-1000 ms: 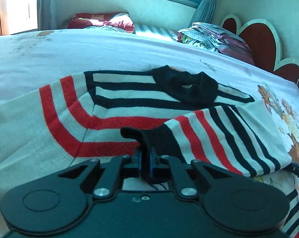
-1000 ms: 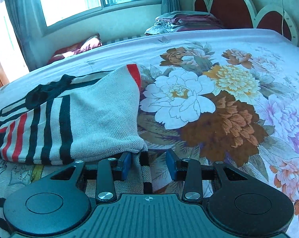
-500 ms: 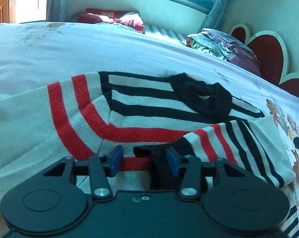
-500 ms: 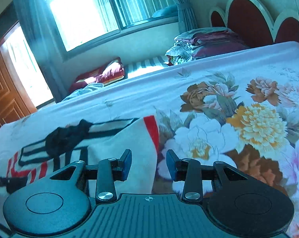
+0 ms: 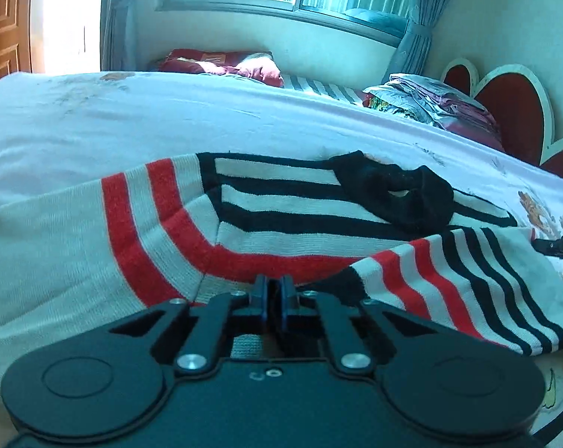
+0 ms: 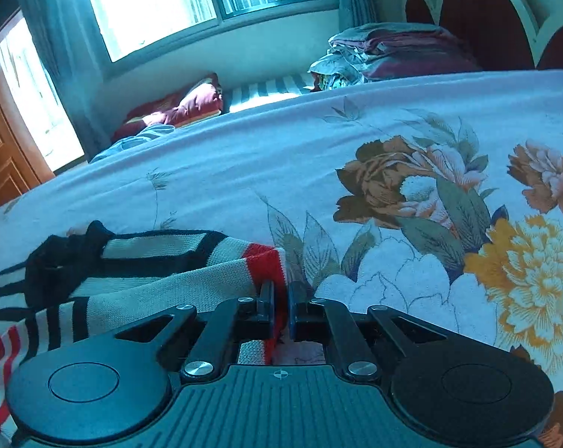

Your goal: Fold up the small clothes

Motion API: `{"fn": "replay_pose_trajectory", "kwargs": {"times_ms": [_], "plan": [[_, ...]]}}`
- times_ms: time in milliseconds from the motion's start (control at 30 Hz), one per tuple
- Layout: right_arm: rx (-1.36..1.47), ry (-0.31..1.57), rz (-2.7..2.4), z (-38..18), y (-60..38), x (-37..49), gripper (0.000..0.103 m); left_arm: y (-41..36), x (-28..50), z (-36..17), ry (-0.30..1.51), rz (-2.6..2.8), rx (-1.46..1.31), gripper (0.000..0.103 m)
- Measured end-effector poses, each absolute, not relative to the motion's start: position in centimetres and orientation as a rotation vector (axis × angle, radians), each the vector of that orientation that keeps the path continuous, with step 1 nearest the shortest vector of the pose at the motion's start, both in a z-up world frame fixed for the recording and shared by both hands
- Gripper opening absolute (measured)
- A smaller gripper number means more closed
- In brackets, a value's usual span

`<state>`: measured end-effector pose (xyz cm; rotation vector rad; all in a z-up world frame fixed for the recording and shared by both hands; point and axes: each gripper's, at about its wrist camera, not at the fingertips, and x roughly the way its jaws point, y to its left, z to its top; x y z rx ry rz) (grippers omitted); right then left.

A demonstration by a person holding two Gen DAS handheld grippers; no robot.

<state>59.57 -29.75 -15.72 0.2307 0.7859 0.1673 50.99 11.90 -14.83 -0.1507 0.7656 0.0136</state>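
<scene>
A small knit sweater (image 5: 281, 231) with red, black and cream stripes and a black collar (image 5: 393, 194) lies flat on the bed. One sleeve (image 5: 468, 291) is folded across its body. My left gripper (image 5: 274, 298) is shut just in front of the sweater's near part; I cannot tell whether cloth is between the jaws. In the right wrist view the sweater (image 6: 150, 283) lies at the left. My right gripper (image 6: 280, 306) is shut on its right edge with the red stripe (image 6: 266, 261). The right gripper's tip shows in the left wrist view (image 5: 557, 246).
The bed has a floral sheet (image 6: 430, 205). Folded bedding (image 6: 393, 52) is stacked near the red headboard (image 6: 486, 15). A dark red pillow (image 5: 225, 63) lies below the window at the far side.
The left gripper let go of the black sleeve cuff, opened, then shut again. The right gripper, open before, moved to the sweater's right edge and shut on it.
</scene>
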Motion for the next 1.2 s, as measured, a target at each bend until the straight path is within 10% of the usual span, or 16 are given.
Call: {"fn": "replay_pose_trajectory", "kwargs": {"times_ms": [133, 267, 400, 1200], "plan": [[0.152, 0.728, 0.090, -14.5, -29.4, 58.5, 0.007, 12.8, 50.5, -13.1, 0.736, 0.099, -0.166, 0.033], [0.075, 0.702, 0.266, -12.9, -26.2, 57.1, 0.007, 8.4, 51.3, -11.2, 0.708, -0.065, -0.132, 0.035], [-0.042, 0.737, 0.506, -13.7, -20.5, 56.6, 0.007, 0.1, 53.6, -12.5, 0.737, -0.241, -0.026, 0.070], [-0.147, 0.838, 0.247, -14.2, -23.9, 51.9, 0.007, -3.0, 50.4, -14.6, 0.815, -0.254, 0.120, 0.060]]}}
